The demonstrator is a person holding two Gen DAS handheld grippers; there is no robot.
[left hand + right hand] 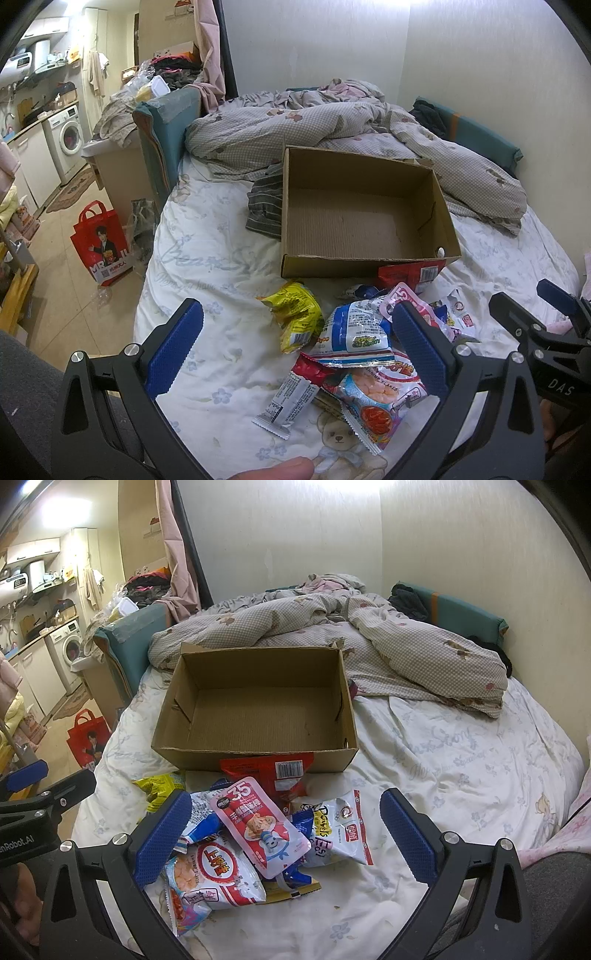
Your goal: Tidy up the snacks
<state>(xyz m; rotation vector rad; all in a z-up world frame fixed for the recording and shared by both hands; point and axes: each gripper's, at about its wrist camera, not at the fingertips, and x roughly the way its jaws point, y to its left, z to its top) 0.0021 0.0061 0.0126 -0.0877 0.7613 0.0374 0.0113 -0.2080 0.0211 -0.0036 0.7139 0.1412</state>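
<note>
Right wrist view: snack packets (258, 830) lie heaped on the bed (461, 775) just before the empty box (255, 716). They look light, crinkly, slippery and crushable, best pinched by a sealed edge. Right gripper (286, 825) and left gripper (295, 341) both gape, holding nothing. Lower packets in the heap are covered; one red packet (277, 771) touching the box front is half hidden.

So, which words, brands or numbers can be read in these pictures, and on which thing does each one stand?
"35": pink snack pouch.
"SHRIMP FLAKES": shrimp snack bag.
"DAS": right claw's body.
"nRobot.AI", its start cut off: left claw's body.
"MR": red shopping bag.
"Story": bed sheet.
Chinese print on the packets and the barcode digits on the red packet: too small to read.
</note>
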